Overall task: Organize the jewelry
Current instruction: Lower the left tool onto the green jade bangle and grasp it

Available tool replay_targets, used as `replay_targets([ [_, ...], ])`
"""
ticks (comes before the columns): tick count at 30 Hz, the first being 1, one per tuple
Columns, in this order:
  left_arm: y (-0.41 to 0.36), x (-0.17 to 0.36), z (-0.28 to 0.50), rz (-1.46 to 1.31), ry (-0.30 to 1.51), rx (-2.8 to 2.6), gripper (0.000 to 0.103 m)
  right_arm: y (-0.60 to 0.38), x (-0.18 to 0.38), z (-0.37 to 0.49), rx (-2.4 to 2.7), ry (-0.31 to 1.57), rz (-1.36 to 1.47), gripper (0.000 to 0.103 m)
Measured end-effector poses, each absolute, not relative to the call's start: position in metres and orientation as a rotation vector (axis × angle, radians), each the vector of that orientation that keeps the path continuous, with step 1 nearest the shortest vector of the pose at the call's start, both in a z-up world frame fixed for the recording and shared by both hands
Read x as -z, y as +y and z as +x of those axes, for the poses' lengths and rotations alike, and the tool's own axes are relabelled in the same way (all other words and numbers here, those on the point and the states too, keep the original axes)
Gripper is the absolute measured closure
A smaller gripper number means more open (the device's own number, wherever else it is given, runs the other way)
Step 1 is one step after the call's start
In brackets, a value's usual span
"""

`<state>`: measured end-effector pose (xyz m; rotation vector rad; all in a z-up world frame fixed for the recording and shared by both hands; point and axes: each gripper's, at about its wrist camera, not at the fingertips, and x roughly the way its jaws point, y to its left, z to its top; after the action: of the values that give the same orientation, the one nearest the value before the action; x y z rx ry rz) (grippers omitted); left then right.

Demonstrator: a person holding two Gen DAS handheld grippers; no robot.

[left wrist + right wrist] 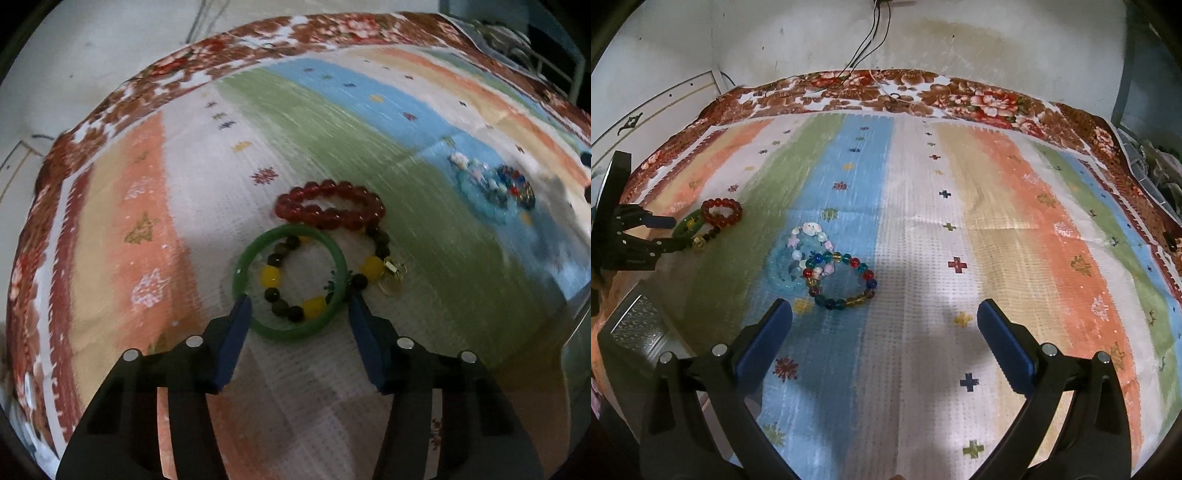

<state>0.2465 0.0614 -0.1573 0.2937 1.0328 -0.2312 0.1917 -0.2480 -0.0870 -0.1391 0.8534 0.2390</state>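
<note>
A green bangle (334, 254) lies on the striped cloth over a dark-and-yellow bead bracelet (271, 277) with a gold charm (393, 275). A red bead bracelet (328, 208) lies just beyond them. My left gripper (299, 302) is open, its fingers either side of the bangle's near edge. A second pile, a pale blue bracelet (783, 273), a white-and-pink bead bracelet (812, 236) and a multicolour bead bracelet (846, 284), lies ahead-left of my right gripper (884, 314), which is open and empty above the cloth. The left gripper (670, 232) also shows in the right wrist view.
The striped cloth (960, 221) covers a bed with a floral blanket border (960, 96) against a white wall. A patterned floor panel (639, 325) lies at the bed's left edge. Cluttered items (1160, 173) sit at far right.
</note>
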Motion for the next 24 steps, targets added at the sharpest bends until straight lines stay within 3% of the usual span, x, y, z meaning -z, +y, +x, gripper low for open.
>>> replay_targets([
  [4, 0.062, 0.160, 0.251, 0.298, 1.042, 0.271, 0.054, -0.246, 0.094, 0.199, -0.241, 0.867, -0.144, 0.004],
  [6, 0.056, 0.162, 0.254, 0.308, 1.036, 0.278, 0.063, -0.245, 0.097, 0.202, -0.242, 0.875, -0.146, 0.004],
  [10, 0.055, 0.164, 0.256, 0.326, 1.048, 0.282, 0.066, -0.242, 0.102, 0.206, -0.247, 0.884, -0.151, 0.004],
  [14, 0.054, 0.162, 0.254, 0.346, 1.040, 0.274, 0.077, -0.241, 0.110, 0.213, -0.254, 0.904, -0.138, 0.004],
  [20, 0.060, 0.159, 0.250, 0.315, 1.038, 0.272, 0.079, -0.237, 0.116, 0.219, -0.272, 0.907, -0.160, 0.004],
  [24, 0.063, 0.154, 0.246, 0.286, 1.031, 0.282, 0.090, -0.235, 0.115, 0.221, -0.289, 0.904, -0.157, 0.004],
])
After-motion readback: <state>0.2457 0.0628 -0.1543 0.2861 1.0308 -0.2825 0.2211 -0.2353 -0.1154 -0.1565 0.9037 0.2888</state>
